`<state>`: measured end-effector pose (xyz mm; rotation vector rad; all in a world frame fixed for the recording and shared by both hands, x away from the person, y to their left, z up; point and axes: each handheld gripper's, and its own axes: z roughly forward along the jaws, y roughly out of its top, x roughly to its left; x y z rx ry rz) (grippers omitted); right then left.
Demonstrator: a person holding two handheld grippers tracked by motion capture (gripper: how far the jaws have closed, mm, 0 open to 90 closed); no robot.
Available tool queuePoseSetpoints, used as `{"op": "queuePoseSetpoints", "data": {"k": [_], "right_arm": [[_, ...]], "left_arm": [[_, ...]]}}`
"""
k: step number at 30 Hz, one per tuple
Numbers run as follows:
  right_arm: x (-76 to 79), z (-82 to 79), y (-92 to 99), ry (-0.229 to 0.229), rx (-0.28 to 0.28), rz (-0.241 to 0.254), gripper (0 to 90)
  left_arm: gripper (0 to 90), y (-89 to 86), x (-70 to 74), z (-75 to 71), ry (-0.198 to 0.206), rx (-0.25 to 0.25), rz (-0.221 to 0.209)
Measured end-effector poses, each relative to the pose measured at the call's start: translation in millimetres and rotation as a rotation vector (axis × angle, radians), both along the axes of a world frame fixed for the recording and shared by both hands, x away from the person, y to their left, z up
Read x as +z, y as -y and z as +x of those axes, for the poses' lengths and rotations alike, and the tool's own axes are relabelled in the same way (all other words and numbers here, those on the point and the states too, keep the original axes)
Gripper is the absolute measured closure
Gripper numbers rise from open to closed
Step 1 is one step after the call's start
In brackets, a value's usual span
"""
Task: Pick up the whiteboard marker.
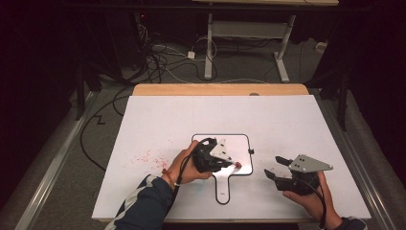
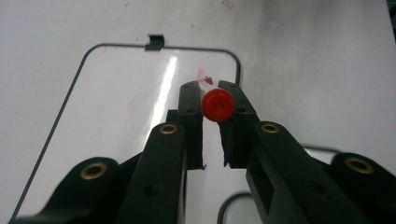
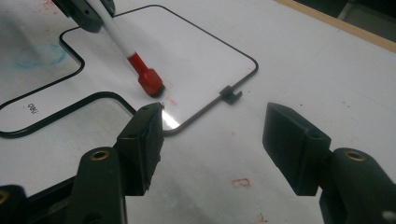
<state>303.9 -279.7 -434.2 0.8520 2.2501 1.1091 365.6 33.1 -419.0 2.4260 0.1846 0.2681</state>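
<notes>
A small white board (image 1: 230,143) with a black rim and a handle lies flat on the white table. My left gripper (image 1: 232,163) is shut on a white marker with a red end (image 1: 238,164), over the board's near right part. In the left gripper view the red end (image 2: 218,105) sits pinched between the jaws (image 2: 211,100) above the board (image 2: 116,102). In the right gripper view the marker (image 3: 140,70) slants down and its red end touches the board (image 3: 187,46). My right gripper (image 1: 276,167) rests to the board's right, open (image 3: 215,116) with nothing between its jaws.
Red smudges (image 1: 146,157) mark the table left of the board, and a faint blue smear (image 3: 42,56) lies beside the handle. A small black clip (image 1: 251,151) sits on the board's right rim. Cables and a desk frame (image 1: 249,43) stand on the floor beyond the table.
</notes>
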Motion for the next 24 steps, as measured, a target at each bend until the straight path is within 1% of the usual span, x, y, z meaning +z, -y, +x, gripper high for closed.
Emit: {"op": "queuePoseSetpoints", "data": {"k": [3,5,6,7,8,9,10,11,13,20,22,24], "right_arm": [[-0.5,0.8,0.2,-0.002,-0.001,0.0,39.3],[-0.4,1.0,-0.4,-0.003,-0.001,0.0,39.3],[-0.3,1.0,-0.8,-0.004,-0.001,0.001,39.3],[-0.2,1.2,-1.3,-0.003,-0.001,-0.001,39.3],[-0.3,1.6,-1.9,-0.003,-0.001,-0.001,39.3],[-0.5,2.2,-2.3,-0.005,0.001,-0.004,39.3],[-0.7,2.8,-3.0,-0.005,0.004,-0.005,39.3],[-0.7,2.9,-3.7,-0.007,0.003,-0.006,39.3],[-1.0,3.4,-4.9,-0.007,0.007,-0.007,39.3],[-1.4,4.0,-3.2,-0.008,0.008,-0.005,39.3],[-1.3,3.6,-1.9,-0.008,0.004,-0.001,39.3],[-1.1,2.9,-0.6,-0.007,0.003,-0.001,39.3]], "left_arm": [[78.4,-19.5,0.3,0.3,0.001,0.038,0.007],[78.4,-29.7,0.2,0.5,-0.004,0.048,0.006],[78.4,-30.5,-2.9,-2.4,-0.037,0.091,-0.045],[78.4,-33.9,-0.6,1.4,-0.011,0.06,-0.001],[78.4,-31.0,-3.6,-1.9,-0.042,0.093,-0.053],[78.4,-29.3,-3.3,-1.6,-0.035,0.085,-0.046],[78.4,-27.6,-1.6,0.0,-0.02,0.061,-0.014],[78.4,-24.4,-0.4,2.2,-0.004,0.036,0.003],[78.4,-14.4,0.3,3.5,0.003,0.025,0.007],[78.4,25.8,1.4,4.7,0.022,-0.042,0.016],[78.4,34.4,1.5,5.0,0.029,-0.048,0.019],[78.4,39.9,1.4,5.7,0.027,-0.05,0.016]]}}
